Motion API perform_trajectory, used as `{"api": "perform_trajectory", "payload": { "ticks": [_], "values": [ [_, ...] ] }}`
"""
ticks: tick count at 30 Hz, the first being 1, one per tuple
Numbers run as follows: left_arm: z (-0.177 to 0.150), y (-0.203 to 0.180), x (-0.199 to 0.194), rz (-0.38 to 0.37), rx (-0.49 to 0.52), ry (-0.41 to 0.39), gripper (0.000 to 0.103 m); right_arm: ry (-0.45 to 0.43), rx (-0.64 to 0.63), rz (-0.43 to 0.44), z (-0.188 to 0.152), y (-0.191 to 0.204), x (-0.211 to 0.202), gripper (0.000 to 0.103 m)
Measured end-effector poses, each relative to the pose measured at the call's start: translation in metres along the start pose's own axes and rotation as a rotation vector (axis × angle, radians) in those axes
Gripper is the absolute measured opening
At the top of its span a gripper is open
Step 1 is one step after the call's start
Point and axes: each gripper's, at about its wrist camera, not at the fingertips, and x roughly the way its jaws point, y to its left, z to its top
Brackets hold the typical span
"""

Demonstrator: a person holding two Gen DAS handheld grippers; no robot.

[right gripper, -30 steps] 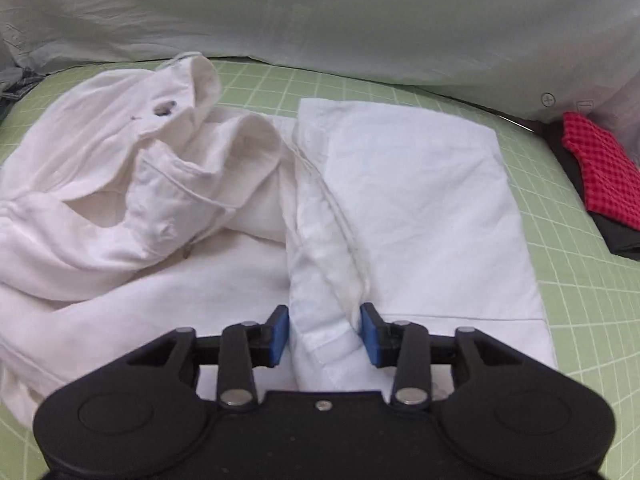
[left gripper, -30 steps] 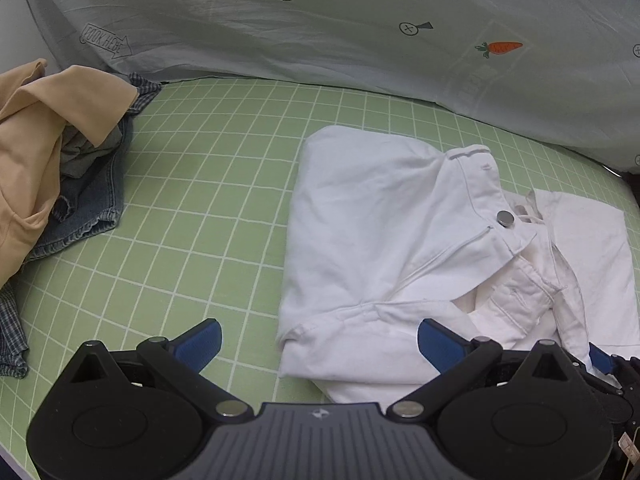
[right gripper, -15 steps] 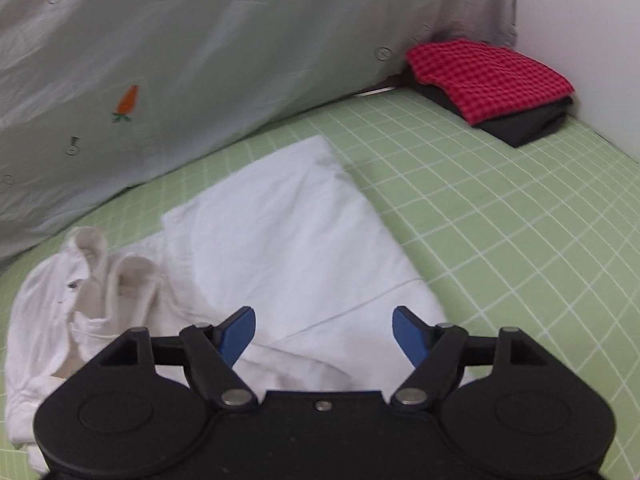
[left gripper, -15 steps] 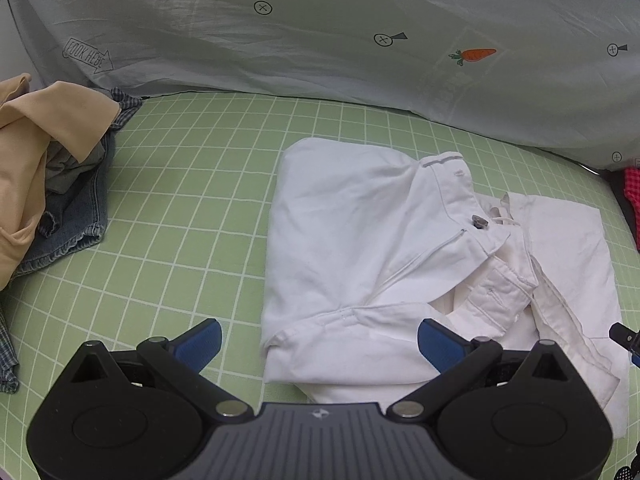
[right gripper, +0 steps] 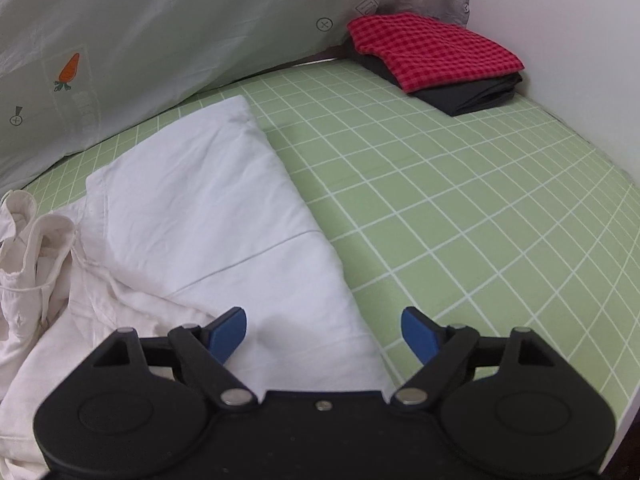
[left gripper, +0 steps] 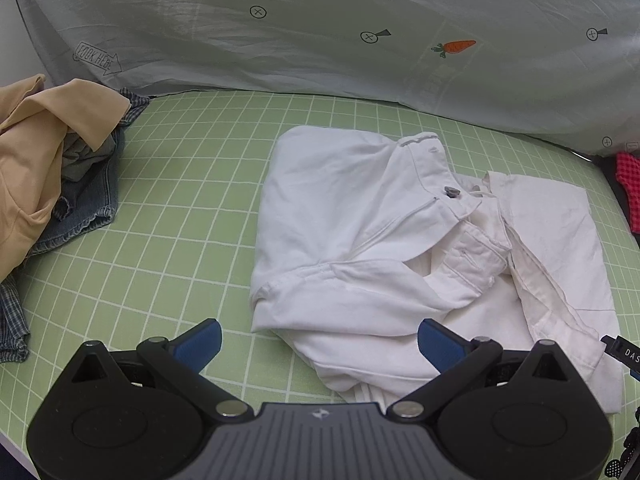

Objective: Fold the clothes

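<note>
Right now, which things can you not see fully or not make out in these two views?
- White trousers: the near edge is hidden behind the left tool in the left wrist view.
- Pile of unfolded clothes: cut off by the left frame edge.
- Red checked cloth: what it is cannot be told; it covers the black garment under it.
- Print on the grey sheet: too faint.
</note>
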Motion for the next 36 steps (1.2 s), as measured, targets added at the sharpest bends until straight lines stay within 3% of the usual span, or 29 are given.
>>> {"api": "perform_trajectory", "payload": {
  "ticks": [5, 8, 18, 22, 28, 36],
  "values": [
    [-0.008, -0.004, -0.004, 0.004, 0.003, 0.009, 0.103, 0.014, -0.033, -0.015, -0.011, -0.002, 0.0, 0.088],
    [-0.014, -0.002, -0.006, 0.007, -0.002, 0.02, 0.103, -0.008, -0.102, -0.024, -0.014, 0.015, -0.007, 0.093],
    [-0.019, 0.019, -0.005, 0.041, -0.044, 0.041, 0.103, -0.085, -0.186, -0.037, -0.021, 0.034, -0.029, 0.094],
    [-0.019, 0.022, -0.001, 0.035, -0.045, 0.056, 0.103, -0.106, -0.301, -0.064, -0.031, 0.05, -0.032, 0.095],
    [-0.018, 0.021, 0.006, 0.008, -0.026, 0.077, 0.103, -0.099, -0.377, 0.068, -0.041, 0.069, -0.04, 0.095],
    [-0.014, 0.028, 0.021, -0.004, -0.054, 0.106, 0.103, 0.005, -0.384, 0.135, -0.045, 0.079, -0.032, 0.095]
  ]
}}
